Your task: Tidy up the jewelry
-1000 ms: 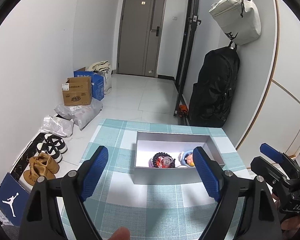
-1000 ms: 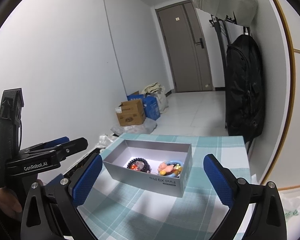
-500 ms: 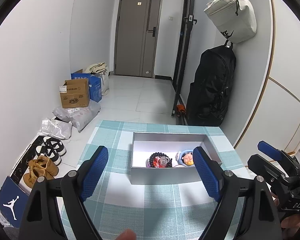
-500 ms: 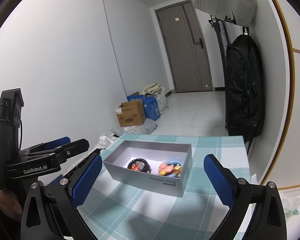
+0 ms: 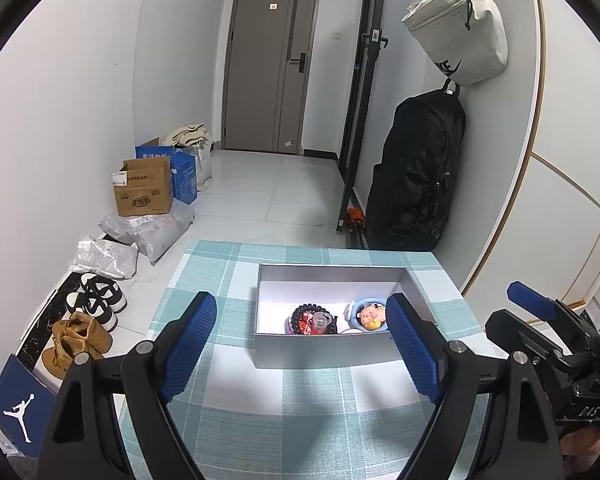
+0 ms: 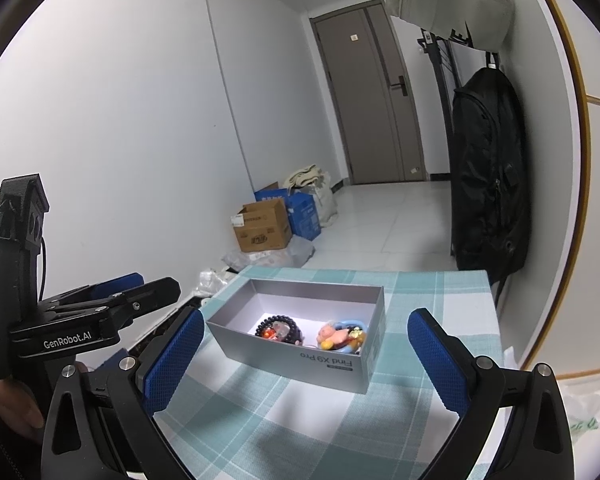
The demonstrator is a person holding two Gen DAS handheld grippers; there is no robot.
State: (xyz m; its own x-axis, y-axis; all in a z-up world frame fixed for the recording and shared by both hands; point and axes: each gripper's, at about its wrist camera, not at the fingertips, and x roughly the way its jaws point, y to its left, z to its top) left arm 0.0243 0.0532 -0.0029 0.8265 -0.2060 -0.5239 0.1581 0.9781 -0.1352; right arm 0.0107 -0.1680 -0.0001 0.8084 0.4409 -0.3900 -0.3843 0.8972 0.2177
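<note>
With the left gripper (image 5: 300,344) and right gripper (image 6: 302,360) both wide apart and empty, near the grey box (image 5: 324,354) holding the bead bracelet (image 5: 312,320) and pig charm (image 5: 369,315), a careless reach may snag tangled pieces or shove the light box.

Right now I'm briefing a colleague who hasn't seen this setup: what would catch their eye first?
An open grey box sits mid-table on the teal checked cloth, holding a dark bead bracelet and a colourful pig charm. Both grippers, left gripper and right gripper, hover open before it. A black backpack hangs on the right wall.
</note>
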